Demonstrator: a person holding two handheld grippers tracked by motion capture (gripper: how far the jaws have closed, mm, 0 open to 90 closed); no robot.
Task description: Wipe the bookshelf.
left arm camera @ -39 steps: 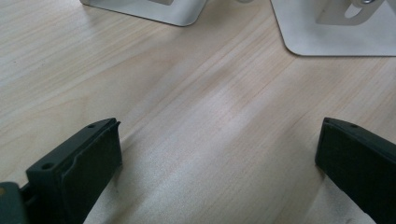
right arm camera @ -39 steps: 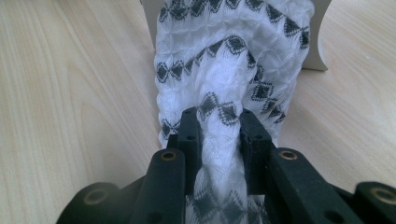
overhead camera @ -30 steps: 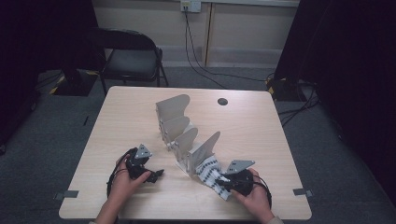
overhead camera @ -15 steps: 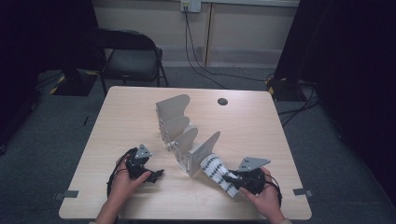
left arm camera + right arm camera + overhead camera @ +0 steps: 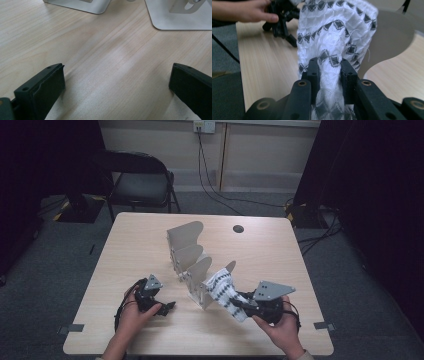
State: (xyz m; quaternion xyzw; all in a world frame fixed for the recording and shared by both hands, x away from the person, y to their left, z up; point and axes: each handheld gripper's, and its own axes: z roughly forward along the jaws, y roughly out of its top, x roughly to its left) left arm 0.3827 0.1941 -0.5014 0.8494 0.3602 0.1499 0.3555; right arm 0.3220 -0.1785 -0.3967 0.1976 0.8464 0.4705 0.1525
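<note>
While the left gripper (image 5: 167, 306) rests low on the wooden table (image 5: 130, 250) near its front-left part, its jaws stand wide apart with bare wood between them, as the left gripper view shows; it holds nothing. The left hand (image 5: 131, 312) wraps the gripper body from behind.

Centre: a pale rack of curved, fin-like upright plates (image 5: 187, 255) runs diagonally from mid-table toward the front. Its flat base plates (image 5: 180, 17) sit just beyond the left gripper's open jaws.

Right of centre: the white knitted sock with dark diamond bands (image 5: 225, 292) lies draped against the nearest fin (image 5: 212, 270), its lower end lifted off the table. The right gripper (image 5: 239, 302) pinches that end; in the right gripper view the jaws are narrow, clamped on bunched knit (image 5: 329, 62), with the sock spreading wide above them and a fin (image 5: 392, 37) directly behind. The right hand (image 5: 280, 325) sits near the table's front-right edge.

Judgement on the step: this looks like fitting the sock over a fin. To do it well, keep the pinch firm on the fabric, raise the sock clear above the fin's rounded top before moving across, and keep the opening spread. The idle left gripper could take the opposite edge to hold it open. Risk: the knit snags on the fin edge or drags the light rack.
</note>
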